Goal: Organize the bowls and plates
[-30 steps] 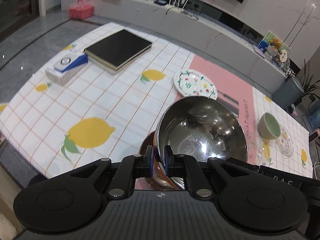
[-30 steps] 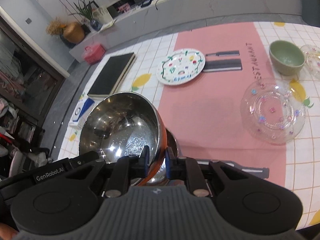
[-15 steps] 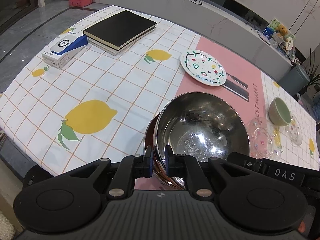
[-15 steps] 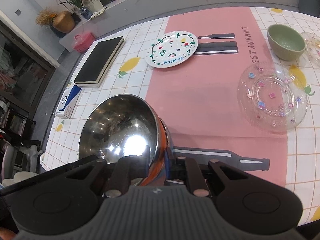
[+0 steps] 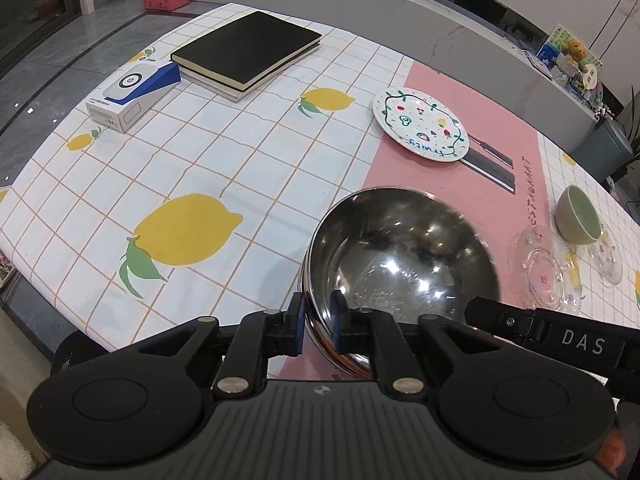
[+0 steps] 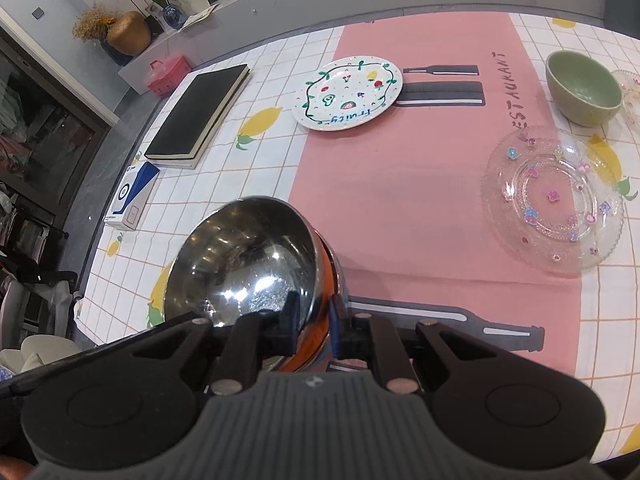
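While both claws straddle opposite sides of its rim, the shiny round steel bowl (image 5: 400,264) sits nested in a second steel bowl on the pink table runner (image 6: 420,184). The left gripper (image 5: 316,320) has just been opening; its blue pads flank the rim with a slight gap showing. The right gripper (image 6: 312,320) is pinched narrow on the bowl's rim. At one o'clock from the bowl lies the white painted plate (image 6: 347,94); at three o'clock, the clear glass plate (image 6: 554,204); beyond it, the green ceramic bowl (image 6: 582,88).
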A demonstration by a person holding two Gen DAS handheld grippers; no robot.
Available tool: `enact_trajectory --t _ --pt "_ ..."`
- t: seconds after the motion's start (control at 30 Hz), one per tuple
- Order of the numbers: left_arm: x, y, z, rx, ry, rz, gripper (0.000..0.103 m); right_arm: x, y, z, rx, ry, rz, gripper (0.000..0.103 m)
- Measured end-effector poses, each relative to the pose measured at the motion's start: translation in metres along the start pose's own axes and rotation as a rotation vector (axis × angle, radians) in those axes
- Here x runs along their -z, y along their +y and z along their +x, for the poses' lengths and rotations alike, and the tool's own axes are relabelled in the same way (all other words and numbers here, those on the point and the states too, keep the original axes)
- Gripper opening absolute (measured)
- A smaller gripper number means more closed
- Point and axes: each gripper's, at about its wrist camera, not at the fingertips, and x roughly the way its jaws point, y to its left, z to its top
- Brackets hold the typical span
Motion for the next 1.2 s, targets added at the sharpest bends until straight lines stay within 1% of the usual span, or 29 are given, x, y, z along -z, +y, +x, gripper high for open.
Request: enact_trajectory --t 0.17,0.23,0.3,0.4,0.43,0.47,0.5,0.53,0.6,0.67,0.8,0.9,1.0,1.2 --pt "0.0 -0.002 0.001 -0.008 -0.001 0.014 0.016 0.0 0.0 0.001 -0.001 0.0 0.001 0.013" --pt "0.0 -0.002 0.0 -0.007 0.0 0.013 0.016 -0.001 0.0 0.0 -0.007 -0.002 -0.001 0.015" --pt "-0.001 -0.002 0.0 -0.005 0.0 0.011 0.017 -0.001 0.001 -0.002 -0.016 -0.008 -0.002 0.019" --pt "-0.001 -0.001 -0.002 -0.002 -0.01 0.007 0.017 -0.001 0.003 -0.006 -0.02 -0.022 -0.014 0.021" --pt "-0.001 -0.001 -0.003 -0.002 -0.016 0.006 0.017 -0.002 0.003 -0.008 -0.025 -0.025 -0.015 0.022" --pt "-0.002 -0.001 -0.005 -0.002 -0.026 0.006 0.018 -0.002 0.003 -0.01 -0.029 -0.03 -0.015 0.025" --pt "-0.003 -0.002 -0.007 -0.001 -0.038 0.006 0.021 -0.002 0.002 -0.012 -0.033 -0.038 -0.016 0.028" --pt "-0.003 -0.003 -0.01 -0.001 -0.052 0.009 0.024 -0.002 0.002 -0.015 -0.033 -0.048 -0.019 0.028" --pt "-0.005 -0.005 -0.016 -0.003 -0.086 0.016 0.027 -0.003 0.001 -0.02 -0.03 -0.066 -0.023 0.032" --pt "-0.006 -0.009 -0.023 0.0 -0.117 0.029 0.029 -0.004 0.0 -0.025 -0.029 -0.084 -0.022 0.033" --pt "-0.007 -0.019 -0.036 0.04 -0.175 0.056 0.03 -0.006 -0.007 -0.034 -0.027 -0.107 -0.007 0.035" --pt "-0.007 -0.032 -0.043 0.083 -0.2 0.09 0.03 -0.007 -0.017 -0.041 -0.018 -0.127 0.014 0.037" --pt "-0.007 -0.047 -0.047 0.116 -0.207 0.123 0.031 -0.009 -0.028 -0.048 -0.009 -0.146 0.041 0.038" --pt "-0.005 -0.078 -0.047 0.16 -0.203 0.18 0.031 -0.011 -0.056 -0.062 0.01 -0.182 0.103 0.039"
